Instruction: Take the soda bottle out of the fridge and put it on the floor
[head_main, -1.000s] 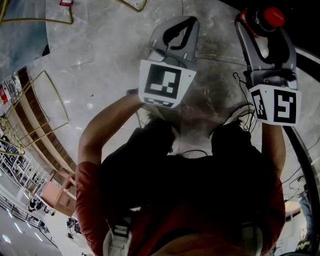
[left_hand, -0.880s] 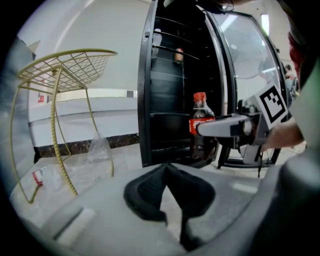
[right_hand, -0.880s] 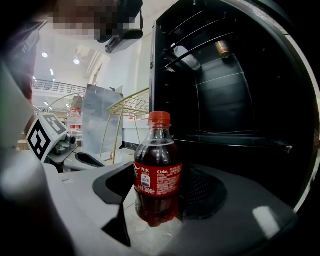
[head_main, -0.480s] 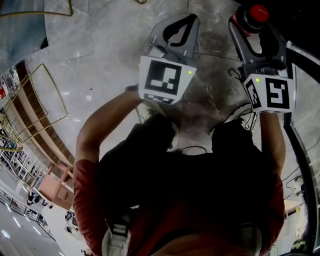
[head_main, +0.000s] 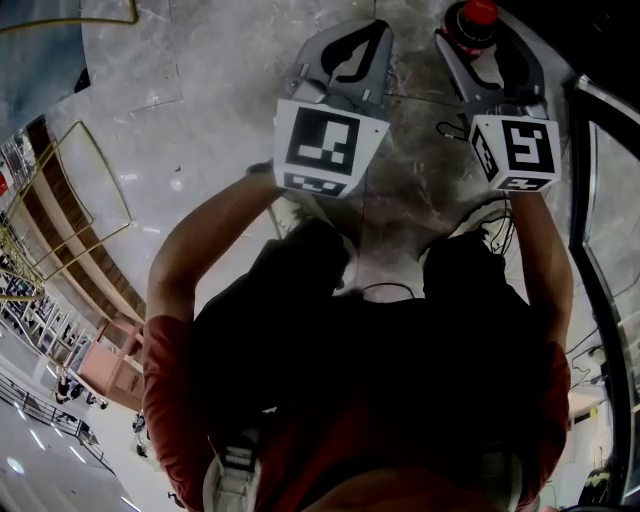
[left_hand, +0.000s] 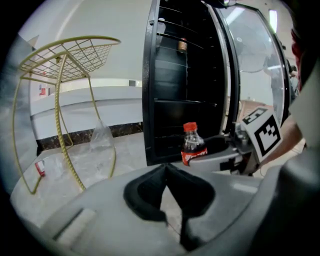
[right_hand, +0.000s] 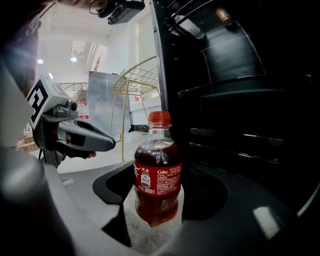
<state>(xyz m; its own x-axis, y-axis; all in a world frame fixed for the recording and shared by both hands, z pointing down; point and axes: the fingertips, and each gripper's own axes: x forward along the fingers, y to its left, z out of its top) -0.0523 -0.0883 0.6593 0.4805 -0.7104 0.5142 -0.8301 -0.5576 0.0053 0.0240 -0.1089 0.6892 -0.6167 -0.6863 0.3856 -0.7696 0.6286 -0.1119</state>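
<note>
The soda bottle (right_hand: 156, 150) is clear shiny plastic with a glossy red label, the right hand-held gripper (right_hand: 156, 192) is smooth matt grey plastic, the floor (head_main: 200, 130) is shiny stone, and the rack (left_hand: 70, 52) is yellow wire.

Fisheye-warped views; dark fridge (right_hand: 225, 60) interior, overexposed background.

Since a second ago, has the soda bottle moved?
Yes. The soda bottle, in the right gripper, has shifted left in the head view, away from the fridge door, and lower toward the floor.
</note>
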